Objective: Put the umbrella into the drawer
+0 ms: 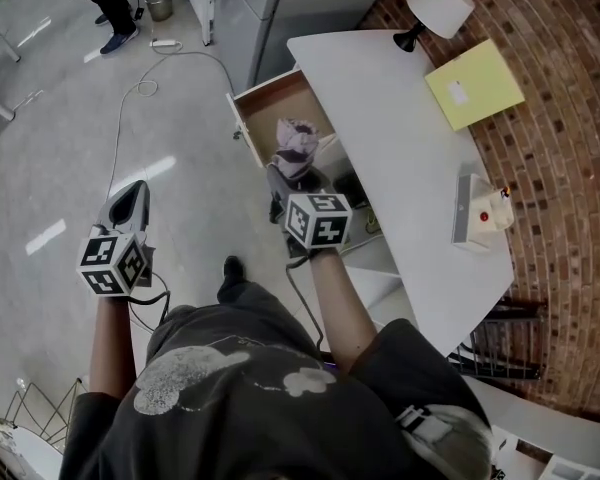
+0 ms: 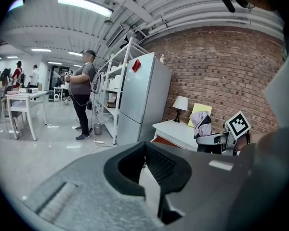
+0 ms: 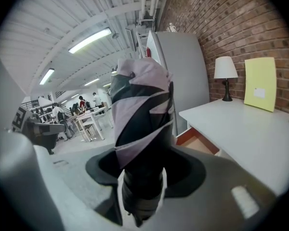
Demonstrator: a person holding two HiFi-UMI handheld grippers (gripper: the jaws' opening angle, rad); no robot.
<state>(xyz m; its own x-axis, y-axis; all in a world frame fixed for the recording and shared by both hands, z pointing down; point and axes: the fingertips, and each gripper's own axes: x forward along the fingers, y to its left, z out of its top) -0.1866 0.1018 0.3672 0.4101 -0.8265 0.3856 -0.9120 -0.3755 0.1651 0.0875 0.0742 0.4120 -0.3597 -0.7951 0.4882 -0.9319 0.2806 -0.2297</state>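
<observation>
Step in hand: carry, with the umbrella (image 3: pixel 139 114) clamped in the right gripper (image 3: pixel 142 198) and brought up to the open drawer (image 1: pixel 263 103); not yet inside.
Right gripper: jaws closed on the lower, dark end of the folded umbrella, pads pressing from both sides.
Umbrella relative to right gripper: standing out forward beyond the jaws, pale folded canopy at the far end, roughly in line with the gripper's pointing direction.
Drawer relative to right gripper: ahead and below, pulled out from the white desk (image 1: pixel 400 138); in the head view, umbrella tip (image 1: pixel 298 146) over the near part of the drawer opening.
Left gripper (image 2: pixel 151 186): jaws a little apart, nothing between them; held off to the left of the right gripper (image 1: pixel 283 183), well apart from the drawer.
Next move, as a judgement: lower the umbrella into the drawer, laid along the length so that it fits below the rim, then open the jaws.
Risk: canopy end catching on the drawer front or desk edge.
</observation>
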